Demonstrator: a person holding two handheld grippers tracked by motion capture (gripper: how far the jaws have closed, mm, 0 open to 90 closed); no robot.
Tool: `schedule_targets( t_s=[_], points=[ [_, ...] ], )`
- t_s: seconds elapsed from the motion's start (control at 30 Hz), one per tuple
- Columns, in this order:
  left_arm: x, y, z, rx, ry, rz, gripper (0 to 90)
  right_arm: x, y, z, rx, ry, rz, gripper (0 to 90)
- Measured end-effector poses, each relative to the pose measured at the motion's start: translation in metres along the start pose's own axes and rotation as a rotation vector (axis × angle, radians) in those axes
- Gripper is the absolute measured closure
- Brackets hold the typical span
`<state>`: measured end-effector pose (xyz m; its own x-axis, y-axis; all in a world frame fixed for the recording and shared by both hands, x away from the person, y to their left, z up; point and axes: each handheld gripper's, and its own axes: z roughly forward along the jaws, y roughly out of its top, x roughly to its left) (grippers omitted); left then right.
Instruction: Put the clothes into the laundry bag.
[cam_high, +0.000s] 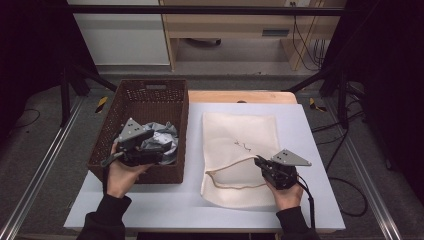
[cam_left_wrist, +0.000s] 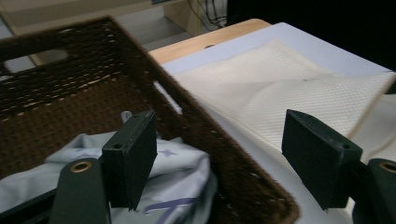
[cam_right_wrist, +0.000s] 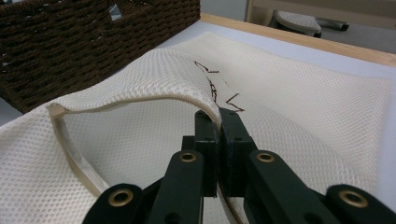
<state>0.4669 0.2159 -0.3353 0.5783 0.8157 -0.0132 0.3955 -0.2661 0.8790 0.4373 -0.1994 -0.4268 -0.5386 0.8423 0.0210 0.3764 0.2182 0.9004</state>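
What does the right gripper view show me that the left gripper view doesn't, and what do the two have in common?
Right gripper view: the right gripper shut on the zippered rim of the cream mesh laundry bag, lifting its mouth open, plus dark stitched marks on the mesh.

Left gripper view: the left gripper open above the crumpled pale grey cloth lying inside the basket.

Shared: the dark brown woven basket, the bag and the white table top.

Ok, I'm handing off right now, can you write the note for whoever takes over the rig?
Right gripper: shut on the mesh laundry bag, pinching its upper zipper edge so the mouth is held open.
Left gripper: open, nothing between the jaws, above the wicker basket.
The light-coloured garment lies crumpled in the basket.
Done: bag opened.
Left: likely pick up the garment, feed it into the bag, close it.
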Motion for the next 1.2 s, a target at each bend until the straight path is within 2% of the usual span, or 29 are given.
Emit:
schedule_targets(
  t_s=[0.03,0.13,0.17,0.2,0.23,0.3,0.33,0.47,0.5,0.57,0.6,0.63,0.67,0.73,0.8,0.93,1.03,1.2],
  points=[
    [0.000,0.000,0.000,0.000,0.000,0.000,26.2,0.000,0.000,0.000,0.000,0.000,0.000,87.1],
    [0.014,0.004,-0.004,-0.009,0.034,-0.003,26.1,0.000,0.000,0.000,-0.002,-0.002,0.001,87.1],
    [0.023,0.007,-0.004,-0.017,0.038,-0.007,25.3,0.000,0.000,0.000,-0.003,-0.003,-0.003,87.1],
    [0.023,0.007,-0.004,-0.017,0.038,-0.007,24.6,0.000,0.000,0.000,-0.003,-0.003,-0.003,87.1],
    [0.031,0.009,-0.002,-0.011,0.052,-0.011,24.3,0.000,0.000,0.000,-0.003,-0.003,-0.005,87.1],
    [0.035,0.010,-0.001,-0.002,0.067,-0.007,24.1,0.000,0.000,0.000,-0.005,-0.005,-0.006,87.1],
    [0.043,0.012,0.003,0.020,0.095,0.009,23.5,0.000,0.000,0.000,-0.007,-0.003,0.000,87.1],
    [0.056,0.013,0.017,0.064,0.142,0.039,21.1,-0.001,0.000,0.000,0.000,-0.003,-0.003,87.0],
    [0.056,0.013,0.017,0.064,0.142,0.039,19.8,-0.001,0.000,0.000,0.000,-0.003,-0.003,87.0],
    [0.063,0.011,0.026,0.094,0.120,0.046,18.4,-0.001,-0.001,0.000,0.004,-0.003,-0.009,87.0],
    [0.066,0.010,0.030,0.114,0.123,0.041,16.5,-0.001,-0.001,0.000,0.005,-0.002,-0.010,87.1],
    [0.071,0.007,0.038,0.151,0.146,0.059,15.5,-0.001,-0.001,0.000,0.006,-0.001,-0.009,87.1],
    [0.072,0.005,0.042,0.163,0.147,0.063,14.5,-0.001,-0.001,0.000,0.006,-0.002,-0.009,87.1],
    [0.075,0.002,0.049,0.190,0.153,0.073,12.2,-0.001,-0.001,0.001,0.008,0.000,-0.009,87.1],
    [0.076,0.000,0.052,0.196,0.148,0.070,10.6,-0.001,-0.001,0.001,0.007,0.000,-0.010,87.0],
    [0.080,-0.013,0.067,0.257,0.130,0.078,8.5,-0.001,-0.001,0.001,0.013,0.001,-0.009,87.0],
    [0.082,-0.022,0.075,0.303,0.113,0.068,6.3,-0.002,-0.001,0.001,0.016,0.001,-0.008,87.0],
    [0.085,-0.031,0.083,0.366,0.119,0.038,2.0,-0.002,-0.002,0.002,0.022,0.002,-0.006,87.0]
  ],
)
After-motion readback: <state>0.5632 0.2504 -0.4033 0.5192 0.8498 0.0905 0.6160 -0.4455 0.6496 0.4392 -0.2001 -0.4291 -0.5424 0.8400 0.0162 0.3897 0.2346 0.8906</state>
